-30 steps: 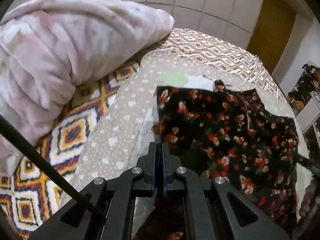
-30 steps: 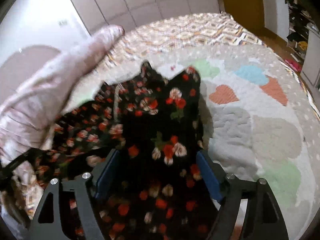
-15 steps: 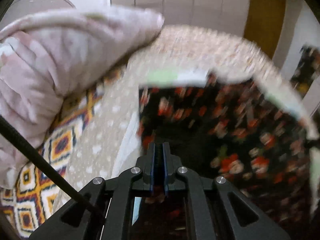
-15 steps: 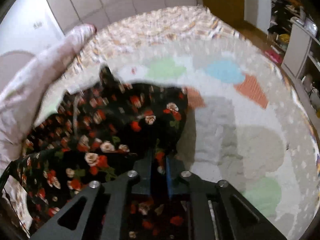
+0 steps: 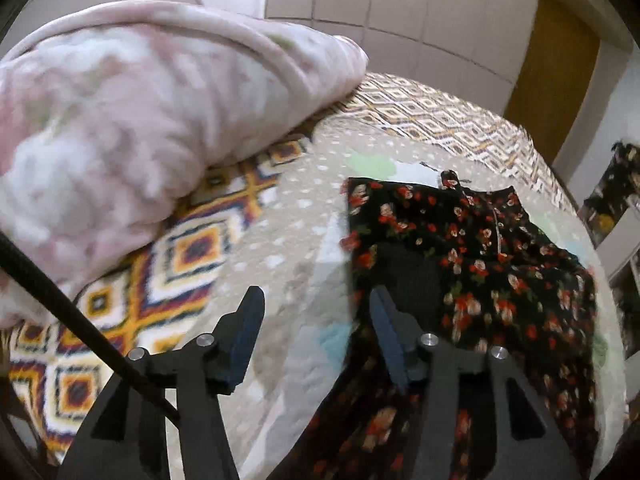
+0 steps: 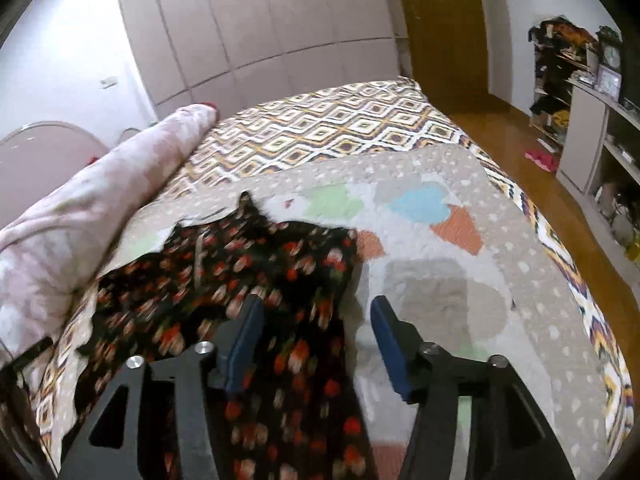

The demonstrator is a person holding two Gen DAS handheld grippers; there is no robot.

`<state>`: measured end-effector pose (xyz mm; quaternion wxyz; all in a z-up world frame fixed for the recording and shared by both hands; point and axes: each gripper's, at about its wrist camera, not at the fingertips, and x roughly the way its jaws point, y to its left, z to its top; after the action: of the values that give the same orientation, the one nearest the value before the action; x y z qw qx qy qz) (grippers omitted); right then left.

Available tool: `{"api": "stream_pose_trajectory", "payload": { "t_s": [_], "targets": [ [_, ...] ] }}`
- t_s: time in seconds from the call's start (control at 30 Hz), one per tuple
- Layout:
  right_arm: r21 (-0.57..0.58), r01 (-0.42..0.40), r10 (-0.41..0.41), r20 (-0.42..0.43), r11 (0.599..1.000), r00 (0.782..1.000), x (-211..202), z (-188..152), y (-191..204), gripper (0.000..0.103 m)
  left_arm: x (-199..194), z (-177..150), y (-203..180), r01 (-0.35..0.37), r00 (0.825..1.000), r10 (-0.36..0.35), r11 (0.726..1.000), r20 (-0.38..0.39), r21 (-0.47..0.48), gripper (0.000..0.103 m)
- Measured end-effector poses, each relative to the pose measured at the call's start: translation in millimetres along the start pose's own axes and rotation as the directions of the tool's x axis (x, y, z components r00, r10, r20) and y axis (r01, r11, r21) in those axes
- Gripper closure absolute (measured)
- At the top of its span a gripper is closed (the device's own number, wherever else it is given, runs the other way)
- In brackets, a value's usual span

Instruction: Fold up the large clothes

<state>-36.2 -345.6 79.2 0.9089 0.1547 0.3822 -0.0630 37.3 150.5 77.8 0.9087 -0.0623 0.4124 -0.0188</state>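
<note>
Dress [image 5: 472,264], black floral, lies part-folded at frame centre on the quilt [image 6: 440,292], w/ your left gripper [image 5: 316,320] & right gripper [image 6: 316,328] both opening, pinching nothing, so more folds likely remain.

Bed [image 6: 320,120] covered by a diamond-patterned spread. On it, a beige dotted quilt [image 6: 500,280] with coloured patches, and a bulky pink blanket [image 5: 140,128] heaped at the left. Flat on the quilt, a black flowered garment [image 5: 480,264], partly folded.
</note>
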Motion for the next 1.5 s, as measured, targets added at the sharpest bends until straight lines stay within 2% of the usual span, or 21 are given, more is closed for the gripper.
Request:
{"api": "stream_pose_trajectory", "payload": {
  "t_s": [0.13, 0.2, 0.3, 0.4, 0.47, 0.67, 0.77, 0.83, 0.9, 0.97, 1.27, 1.33, 1.4, 1.43, 1.47, 1.5],
  "targets": [
    [-0.038, 0.014, -0.018, -0.111, 0.999, 0.994, -21, -50, -11, 0.04, -25, -37, 41, 0.004, 1.0, -0.006, 0.998, -0.03, -0.07, 0.045],
    [-0.043, 0.027, -0.034, -0.166, 0.999, 0.986, -29, -81, -21, 0.042, -29, -64, 65, 0.002, 0.997, -0.01, 0.994, -0.072, -0.11, 0.044],
    [0.012, 0.007, -0.004, -0.226, 1.0, 0.974, -42, -122, -41, 0.042, -22, -100, 84, -0.022, 0.989, 0.002, 0.991, -0.147, -0.133, 0.044],
    [0.086, -0.032, 0.051, -0.221, 0.996, 0.974, -53, -154, -60, 0.042, -20, -128, 86, -0.005, 0.983, -0.015, 0.994, -0.183, -0.109, 0.044],
    [0.136, -0.053, 0.082, -0.221, 0.989, 0.972, -59, -169, -69, 0.042, -19, -141, 84, 0.006, 0.983, -0.02, 0.997, -0.18, -0.08, 0.044],
    [0.223, -0.077, 0.125, -0.212, 0.972, 0.969, -64, -196, -76, 0.042, -22, -154, 77, 0.011, 0.986, -0.014, 1.0, -0.166, -0.021, 0.043],
    [0.281, -0.129, 0.191, -0.203, 0.951, 0.96, -62, -211, -77, 0.042, -22, -155, 77, 0.037, 0.982, -0.036, 0.999, -0.188, -0.001, 0.044],
    [0.314, -0.173, 0.242, -0.194, 0.934, 0.951, -62, -221, -77, 0.041, -24, -157, 78, 0.082, 0.975, -0.08, 0.997, -0.208, 0.0, 0.05],
    [0.33, -0.212, 0.282, -0.182, 0.92, 0.942, -64, -228, -75, 0.041, -29, -159, 83, 0.156, 0.962, -0.159, 0.987, -0.222, -0.033, 0.079],
    [0.355, -0.264, 0.342, -0.177, 0.897, 0.923, -66, -235, -72, 0.041, -34, -164, 85, 0.227, 0.944, -0.238, 0.971, -0.229, -0.073, 0.09],
    [0.366, -0.322, 0.398, -0.155, 0.873, 0.904, -81, -255, -61, 0.042, -55, -182, 83, 0.246, 0.948, -0.259, 0.965, -0.188, -0.087, 0.087],
    [0.383, -0.352, 0.435, -0.154, 0.854, 0.887, -81, -259, -60, 0.042, -55, -181, 90, 0.27, 0.94, -0.289, 0.955, -0.18, -0.122, 0.086],
    [0.405, -0.38, 0.47, -0.147, 0.832, 0.87, -80, -262, -62, 0.042, -55, -181, 103, 0.308, 0.926, -0.34, 0.931, -0.163, -0.194, 0.079],
    [0.415, -0.386, 0.477, -0.142, 0.824, 0.867, -79, -263, -63, 0.042, -55, -181, 107, 0.316, 0.923, -0.352, 0.924, -0.157, -0.215, 0.076],
    [0.422, -0.387, 0.481, -0.14, 0.82, 0.866, -78, -264, -64, 0.042, -53, -182, 112, 0.316, 0.921, -0.358, 0.918, -0.156, -0.237, 0.067],
    [0.433, -0.392, 0.488, -0.134, 0.812, 0.863, -77, -265, -65, 0.042, -51, -183, 115, 0.323, 0.916, -0.368, 0.914, -0.162, -0.247, 0.065]
  ]
}}
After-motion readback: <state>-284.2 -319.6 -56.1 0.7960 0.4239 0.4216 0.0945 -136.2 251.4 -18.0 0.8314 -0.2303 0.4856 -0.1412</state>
